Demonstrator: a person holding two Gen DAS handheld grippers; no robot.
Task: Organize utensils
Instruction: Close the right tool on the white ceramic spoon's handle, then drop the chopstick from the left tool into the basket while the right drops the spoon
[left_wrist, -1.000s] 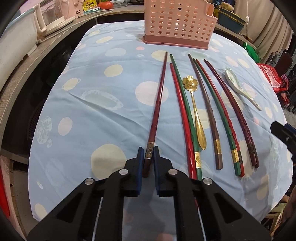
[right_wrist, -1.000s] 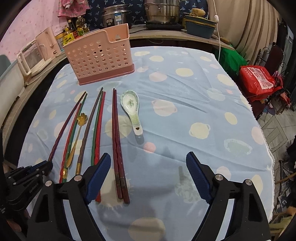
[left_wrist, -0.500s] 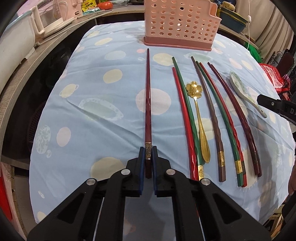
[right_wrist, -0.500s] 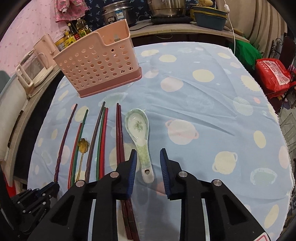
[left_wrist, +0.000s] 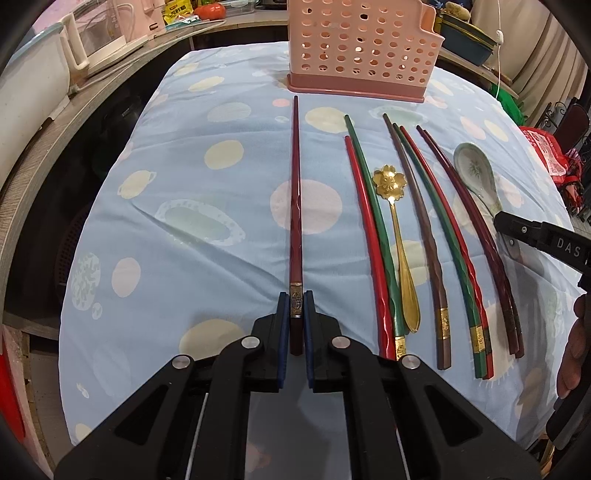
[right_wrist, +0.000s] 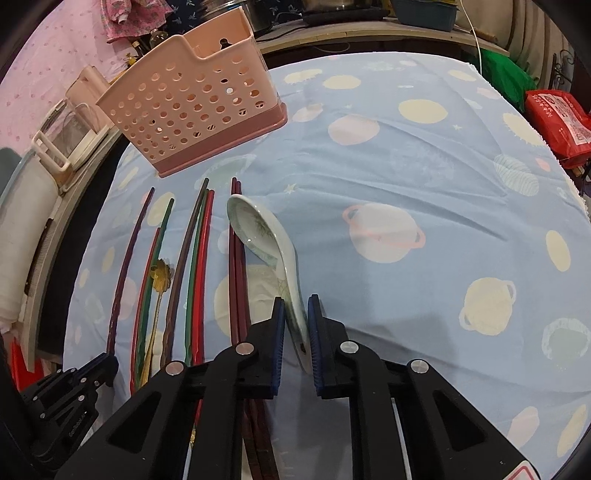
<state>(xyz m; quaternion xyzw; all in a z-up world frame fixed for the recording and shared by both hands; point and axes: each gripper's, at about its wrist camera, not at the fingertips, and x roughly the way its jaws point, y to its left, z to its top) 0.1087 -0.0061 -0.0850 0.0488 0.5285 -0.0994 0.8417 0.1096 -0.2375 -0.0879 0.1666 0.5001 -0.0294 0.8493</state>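
- Because the left gripper (left_wrist: 296, 307) pinches the long dark-red lacquered chopstick (left_wrist: 295, 206) only at its banded end, the far tip could droop or swing and catch the perforated pink plastic utensil basket (left_wrist: 360, 48) standing beyond it.
- The right gripper (right_wrist: 296, 320) clamps the glazed white ceramic soup spoon (right_wrist: 264, 236) by its thin handle; the slick glaze may let it twist out.
- Half a second ago those right jaws merely straddled the spoon; the remaining chopsticks (left_wrist: 424, 236) and gold flower-bowled spoon (left_wrist: 395, 221) lie unmoved on the blue cloth (left_wrist: 184, 184).
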